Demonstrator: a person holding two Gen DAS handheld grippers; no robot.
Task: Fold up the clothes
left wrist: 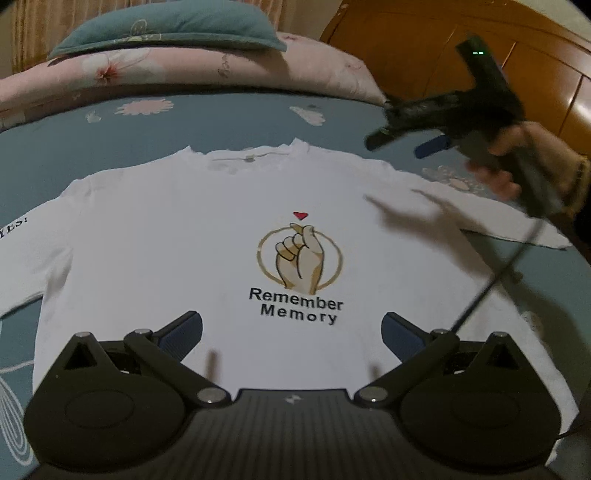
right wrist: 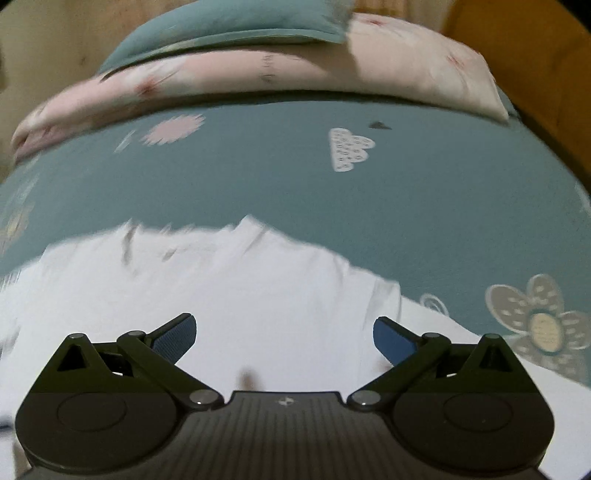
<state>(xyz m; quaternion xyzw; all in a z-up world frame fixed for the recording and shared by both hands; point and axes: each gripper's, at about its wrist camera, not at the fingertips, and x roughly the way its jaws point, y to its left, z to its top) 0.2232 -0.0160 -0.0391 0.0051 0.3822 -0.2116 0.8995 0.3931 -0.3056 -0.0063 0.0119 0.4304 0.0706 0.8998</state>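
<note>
Left wrist view: a white shirt [left wrist: 221,229] lies flat, print up, across the middle of the frame on a teal sheet [left wrist: 55,147]. At the bottom, the left gripper [left wrist: 291,332] hangs over its lower part, jaws wide apart and empty. At upper right, a hand [left wrist: 517,162] holds the right gripper [left wrist: 402,144], blurred. Right wrist view: its jaws are spread wide above the shirt's shoulder, holding nothing.

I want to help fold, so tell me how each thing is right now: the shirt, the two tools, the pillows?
White long-sleeved shirt with a finger-heart print: spread flat, print up, unfolded.
Left tool: open, holding nothing, over the shirt's lower half.
Right tool: open, holding nothing, above the shirt's shoulder.
Teal pillow: lying on the pink floral pillow.
</note>
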